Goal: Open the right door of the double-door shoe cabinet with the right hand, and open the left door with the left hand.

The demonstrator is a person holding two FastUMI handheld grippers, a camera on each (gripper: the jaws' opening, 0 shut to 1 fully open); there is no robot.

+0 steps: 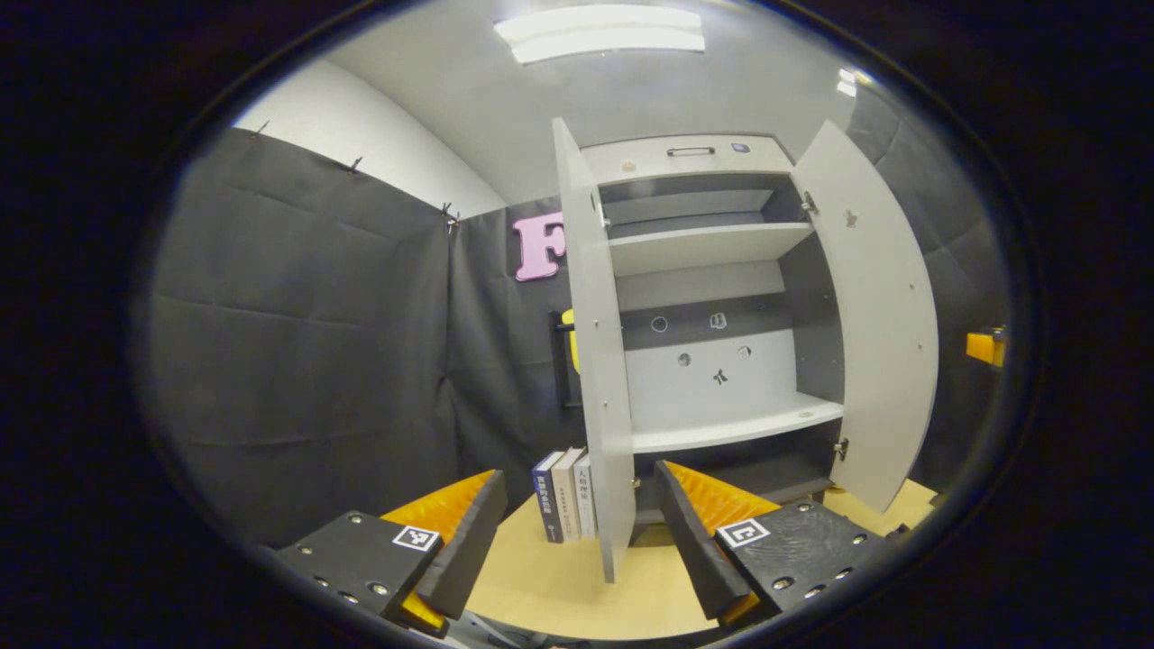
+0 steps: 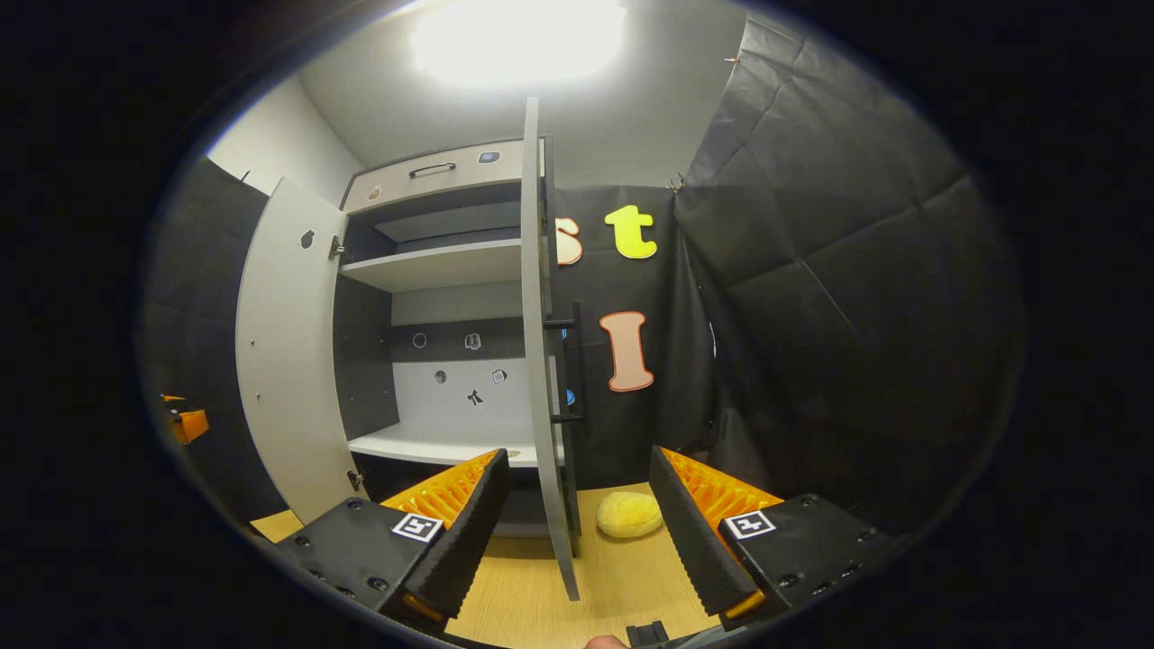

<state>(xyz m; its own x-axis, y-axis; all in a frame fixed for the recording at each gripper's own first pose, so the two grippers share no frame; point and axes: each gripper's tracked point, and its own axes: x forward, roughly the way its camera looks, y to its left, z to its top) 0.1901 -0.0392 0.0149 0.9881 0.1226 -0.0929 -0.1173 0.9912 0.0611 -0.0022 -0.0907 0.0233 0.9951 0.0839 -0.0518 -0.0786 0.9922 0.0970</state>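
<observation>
Black quilted cloth walls, pale wooden tabletop (image 1: pixel 577 595). Left gripper view: left gripper (image 1: pixel 577 541) spread wide, holding nothing; three upright books (image 1: pixel 565 496) at 11 o'clock of it. Grey double-door shoe cabinet (image 1: pixel 712 288) at 12 o'clock, left door (image 1: pixel 595 361) edge-on between the fingers, right door (image 1: pixel 870 315) swung out at 2 o'clock. Right gripper view: right gripper (image 2: pixel 577 532) spread, empty, the right door's edge between its fingers; yellow round sponge (image 2: pixel 629 514) on the table at 1 o'clock.

Cabinet (image 1: pixel 712 397) pale grey, dark grey inner sides. Doors (image 1: pixel 870 315) pale grey. Bench (image 2: pixel 622 577) light wood grain. Books (image 1: pixel 565 496): blue, cream, white spines. Lump (image 2: pixel 629 514) soft yellow.
</observation>
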